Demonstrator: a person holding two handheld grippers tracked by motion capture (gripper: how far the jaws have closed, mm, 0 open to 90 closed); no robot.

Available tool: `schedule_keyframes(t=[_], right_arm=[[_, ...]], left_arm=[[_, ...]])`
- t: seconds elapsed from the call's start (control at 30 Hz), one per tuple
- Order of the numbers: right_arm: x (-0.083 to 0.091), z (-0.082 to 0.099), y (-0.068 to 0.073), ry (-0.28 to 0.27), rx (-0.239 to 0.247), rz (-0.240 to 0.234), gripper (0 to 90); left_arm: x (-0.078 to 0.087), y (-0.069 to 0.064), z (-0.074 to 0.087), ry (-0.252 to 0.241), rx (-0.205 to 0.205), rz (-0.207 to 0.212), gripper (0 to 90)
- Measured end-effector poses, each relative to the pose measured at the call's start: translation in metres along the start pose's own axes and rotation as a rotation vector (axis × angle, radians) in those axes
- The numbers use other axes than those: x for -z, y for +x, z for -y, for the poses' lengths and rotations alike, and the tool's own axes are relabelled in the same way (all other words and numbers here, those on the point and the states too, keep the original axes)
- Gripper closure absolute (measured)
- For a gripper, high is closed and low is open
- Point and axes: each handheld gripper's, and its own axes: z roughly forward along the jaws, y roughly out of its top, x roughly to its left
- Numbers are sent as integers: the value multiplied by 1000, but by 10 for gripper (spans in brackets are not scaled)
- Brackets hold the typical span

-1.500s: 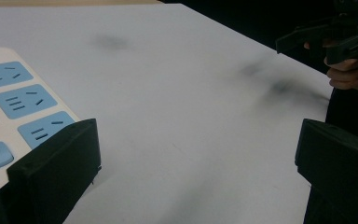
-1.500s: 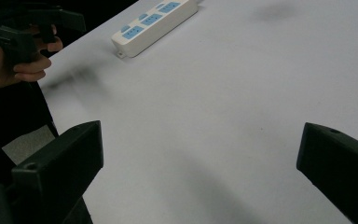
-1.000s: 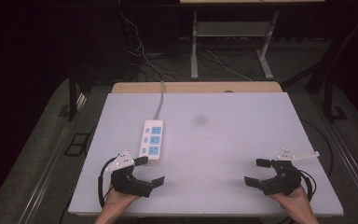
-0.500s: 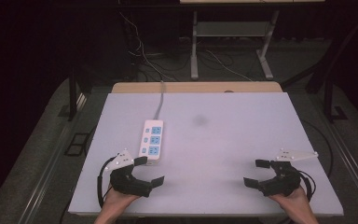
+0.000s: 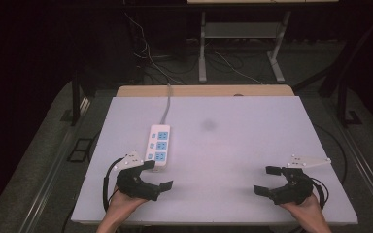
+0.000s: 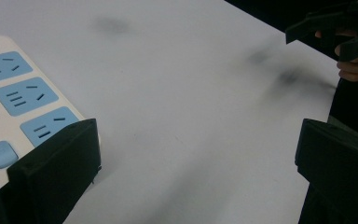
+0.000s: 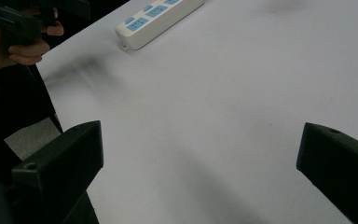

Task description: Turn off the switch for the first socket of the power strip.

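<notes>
Since my left gripper (image 5: pixel 156 175) sits jaws wide, one jaw nearly touching the white plastic power strip with blue sockets (image 5: pixel 158 144), closing could shove it. Right gripper (image 5: pixel 268 180) also wide, well clear.

Black two-jaw left gripper (image 5: pixel 158 175) and right gripper (image 5: pixel 268 180), blocky jaws, grey three-cornered top plates, trailing black cables.

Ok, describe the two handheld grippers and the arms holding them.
Both the left gripper and right gripper are black, with two blocky square-ended jaws. Each carries a pale grey three-cornered plate on top, dotted with small marks, and trails a black cable looping behind the hand. The forearms are bare, with no sleeves or gloves visible.
</notes>
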Motion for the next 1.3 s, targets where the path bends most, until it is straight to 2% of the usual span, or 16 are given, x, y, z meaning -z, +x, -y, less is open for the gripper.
schedule_keyframes(t=[0.53, 1.3], right_arm=[[2, 1, -1, -1, -2, 4, 2], [2, 1, -1, 0, -4, 1, 2]], left_arm=[[0, 7, -21, 70, -22, 1, 0], [6, 21, -43, 111, -36, -11, 0]])
